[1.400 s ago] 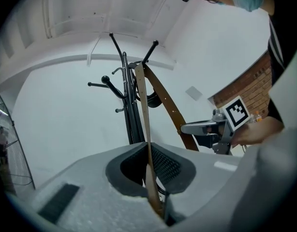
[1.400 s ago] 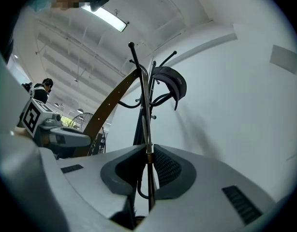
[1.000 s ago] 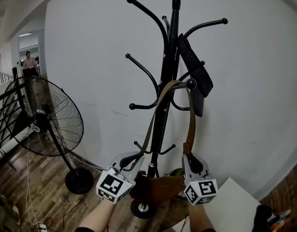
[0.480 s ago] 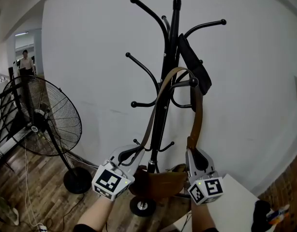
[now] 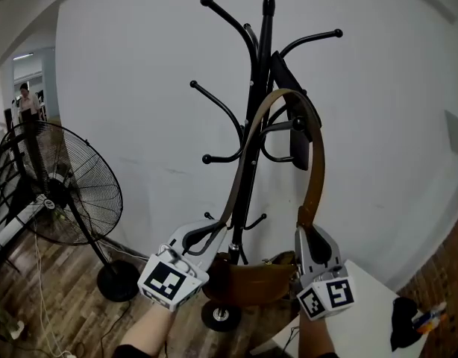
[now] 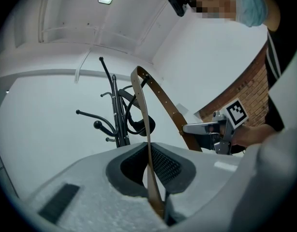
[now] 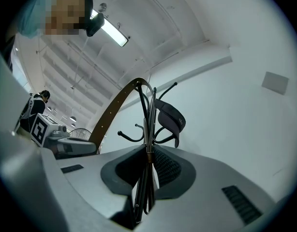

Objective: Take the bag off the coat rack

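A brown leather bag (image 5: 251,278) hangs low in front of the black coat rack (image 5: 257,118). Its brown strap (image 5: 287,95) arches up over the rack, just above the ball end of a hook (image 5: 296,124). My left gripper (image 5: 203,237) is shut on the strap's left run, seen between its pads (image 6: 164,166). My right gripper (image 5: 311,233) is shut on the right run, which shows edge-on in the right gripper view (image 7: 146,178). A black cap (image 5: 297,136) hangs on the rack behind the strap.
A large black standing fan (image 5: 72,189) is at the left on the wood floor. A white table corner (image 5: 378,312) with a dark object (image 5: 404,328) is at the lower right. A person (image 5: 25,101) stands far off at the left. The white wall is close behind the rack.
Both grippers have risen and shifted slightly right with the strap. The strap's arch lay on the hook and now stands above its ball end. The bag has come up a little.
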